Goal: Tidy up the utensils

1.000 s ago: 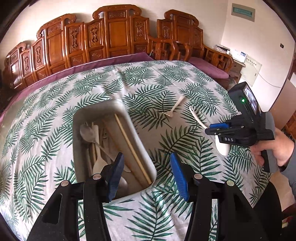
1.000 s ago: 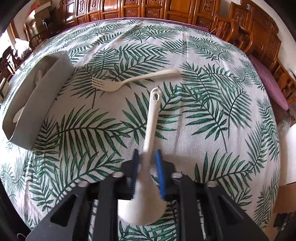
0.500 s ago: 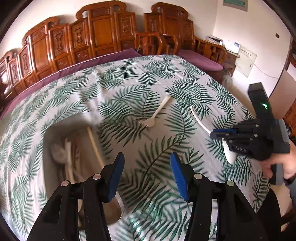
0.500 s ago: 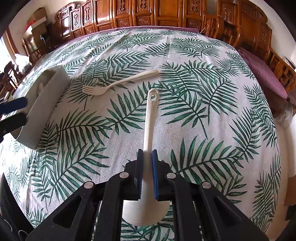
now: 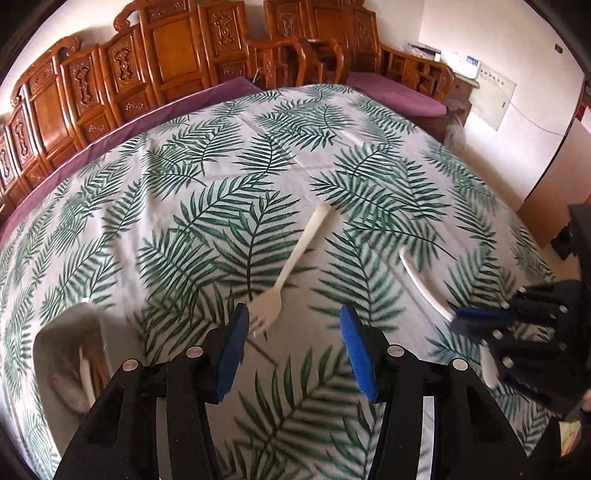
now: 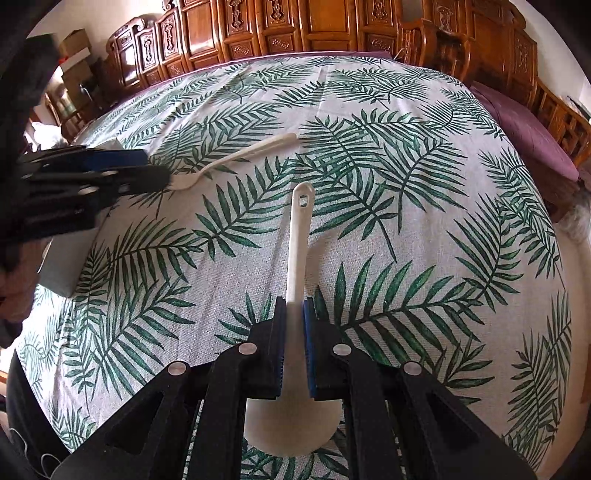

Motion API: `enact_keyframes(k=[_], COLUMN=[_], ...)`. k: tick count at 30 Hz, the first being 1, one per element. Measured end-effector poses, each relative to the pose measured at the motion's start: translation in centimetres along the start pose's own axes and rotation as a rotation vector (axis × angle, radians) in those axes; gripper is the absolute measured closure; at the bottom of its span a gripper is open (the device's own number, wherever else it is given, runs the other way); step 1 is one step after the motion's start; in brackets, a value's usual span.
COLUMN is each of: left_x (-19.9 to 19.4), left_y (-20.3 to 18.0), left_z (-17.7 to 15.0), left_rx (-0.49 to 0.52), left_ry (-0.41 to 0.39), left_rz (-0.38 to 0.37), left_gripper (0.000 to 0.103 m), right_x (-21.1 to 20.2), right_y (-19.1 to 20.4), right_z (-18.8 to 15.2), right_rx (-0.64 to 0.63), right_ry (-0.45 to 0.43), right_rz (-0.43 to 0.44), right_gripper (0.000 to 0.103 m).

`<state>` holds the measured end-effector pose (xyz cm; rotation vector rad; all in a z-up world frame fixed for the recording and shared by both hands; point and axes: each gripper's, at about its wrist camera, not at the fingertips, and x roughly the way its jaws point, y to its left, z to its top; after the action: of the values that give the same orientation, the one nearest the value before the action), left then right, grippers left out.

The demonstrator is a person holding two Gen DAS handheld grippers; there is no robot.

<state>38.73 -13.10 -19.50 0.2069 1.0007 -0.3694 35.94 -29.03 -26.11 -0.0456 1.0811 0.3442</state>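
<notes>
With several utensils already in the tray (image 5: 66, 332), the right gripper (image 6: 294, 332) fingers clamp the ladle (image 6: 297, 251), while the left gripper (image 5: 291, 332), fingers apart, nears the fork (image 5: 291, 266) lying on the tabletop (image 5: 221, 166).

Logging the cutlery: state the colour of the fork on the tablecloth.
Cream-white fork; clearest in the left wrist view.

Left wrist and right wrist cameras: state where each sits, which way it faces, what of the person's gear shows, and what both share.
Left wrist: on the left gripper, looking along its open blue-padded fingers across the leaf-print tablecloth at the white fork; grey utensil tray lower left, right gripper at right.
Right wrist: on the right gripper, shut on the white ladle, facing the carved wooden chairs; left gripper at left.
Shared: fork, ladle, tray, tablecloth, chairs.
</notes>
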Motion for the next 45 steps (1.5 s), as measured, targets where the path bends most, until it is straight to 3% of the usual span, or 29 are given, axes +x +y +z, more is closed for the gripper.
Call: enact_keyframes(k=[3,8,12,16,20,26,45], left_x=[1.9,4.9,5.7,5.9,6.1,6.2,-5.3], left_y=[0.3,0.5,0.1,-0.4,-0.7,-0.8,-0.9], left_z=[0.8,1.7,2.2,2.7,3.0,3.2,0.2], left_rx=[0.005,0.018,0.035,0.048,0.054,0.032,0.027], left_ry=[0.034,0.102,0.109,0.121,0.128,0.131,-0.041], left_rz=[0.011,0.023,0.040,0.043,0.041,0.038,0.014], left_gripper=[0.061,0.063,0.064,0.075,0.092,0.097,0.098], right_x=[0.0,0.1,0.1,0.1,0.1,0.1,-3.7], right_y=[-0.1,0.0,-0.1,-0.1,0.0,0.0,3.0], right_z=[0.0,-0.1,0.0,0.0,-0.1,0.0,1.5], right_rx=[0.006,-0.004,-0.001,0.001,0.000,-0.006,-0.048], right_ry=[-0.002,-0.007,-0.008,-0.007,-0.008,-0.009,-0.069], right_rz=[0.007,0.000,0.004,0.007,0.006,0.003,-0.012], right_gripper=[0.092,0.092,0.092,0.092,0.092,0.092,0.092])
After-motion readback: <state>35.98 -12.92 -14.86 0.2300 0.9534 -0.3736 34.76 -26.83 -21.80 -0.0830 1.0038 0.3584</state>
